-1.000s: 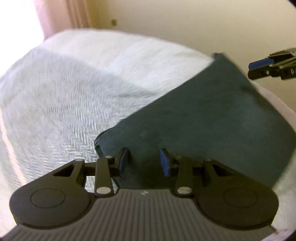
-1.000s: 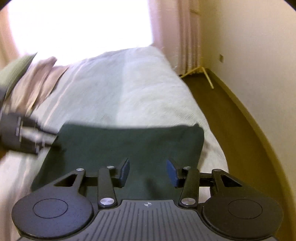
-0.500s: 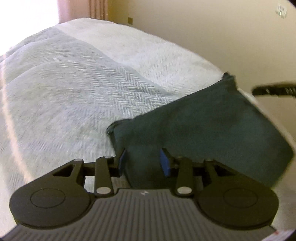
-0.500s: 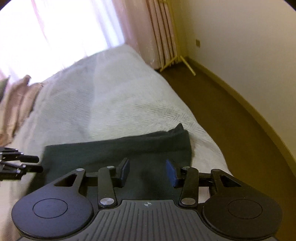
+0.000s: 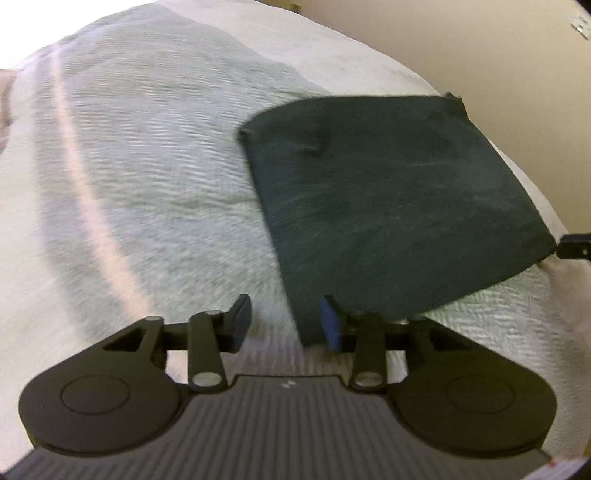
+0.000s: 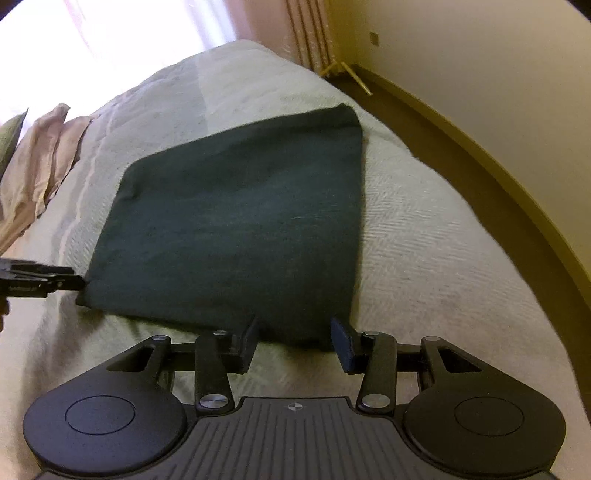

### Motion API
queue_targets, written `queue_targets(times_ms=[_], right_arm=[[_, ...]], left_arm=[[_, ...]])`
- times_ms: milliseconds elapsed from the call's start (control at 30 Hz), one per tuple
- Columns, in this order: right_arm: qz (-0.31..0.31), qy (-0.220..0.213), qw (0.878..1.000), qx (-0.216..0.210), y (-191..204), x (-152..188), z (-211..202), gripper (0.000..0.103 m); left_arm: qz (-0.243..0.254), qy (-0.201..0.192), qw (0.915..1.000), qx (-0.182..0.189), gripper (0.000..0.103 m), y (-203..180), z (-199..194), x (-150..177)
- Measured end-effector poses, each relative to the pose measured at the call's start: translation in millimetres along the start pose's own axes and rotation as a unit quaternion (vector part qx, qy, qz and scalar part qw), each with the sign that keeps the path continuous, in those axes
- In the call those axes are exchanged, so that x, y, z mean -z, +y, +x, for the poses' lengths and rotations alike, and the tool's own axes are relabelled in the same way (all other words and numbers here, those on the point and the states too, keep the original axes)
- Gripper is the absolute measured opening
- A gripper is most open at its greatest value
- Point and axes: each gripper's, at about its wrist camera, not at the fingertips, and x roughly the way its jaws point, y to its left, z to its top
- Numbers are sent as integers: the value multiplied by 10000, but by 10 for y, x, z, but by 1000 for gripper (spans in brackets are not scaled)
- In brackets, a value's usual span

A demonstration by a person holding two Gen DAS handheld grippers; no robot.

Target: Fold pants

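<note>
The dark green folded cloth pants lie flat on the pale herringbone bedspread. Both hand-held grippers gape empty. Soft, limp fabric; best pinched at near corners.

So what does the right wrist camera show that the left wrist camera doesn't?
Only the right wrist view shows the pillows at the head of the bed, the bright window with its curtain, the brown floor, and the left claw from outside, at the pants' near left corner. Only the left wrist view shows a crease in the pants near their far left corner and the right claw edging in at the right. Both show the folded dark green pants lying flat on the pale bedspread, the cream wall, and an open claw in front.
</note>
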Motion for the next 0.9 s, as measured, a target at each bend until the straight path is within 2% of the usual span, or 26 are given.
queue_targets(times_ms=[67,133,200,233,267,467,567,900], right_arm=[[51,31,10000,58,104,-3,-173,61],[79,41,9997,210,236,14,-363,72],[143,42,9997,202,366,25,-497,73],[163,81,9996,209,435,27,-572,74],[179,137,9994,246,540,-27,-576,74],[452,218,9978,436,887,8,-986,74],[500,159,9975,468,1081,129,-1257,74],[546,-151,9963,641,1731,591,-2082,74]], left_arm=[[-240,34,9996,-129,35,1,-258,54],[-482,128,9980,-399,47,-28,-540,101],[-749,164,9953,-588,65,-76,-776,145],[-869,142,9944,-579,71,-100,-917,172],[-942,124,9937,-598,80,-141,-1033,199],[-1039,-152,9927,-596,102,-400,-1690,313],[-959,-296,9930,-618,102,-505,-1986,401],[-673,-424,9959,-425,102,-767,-2684,866]])
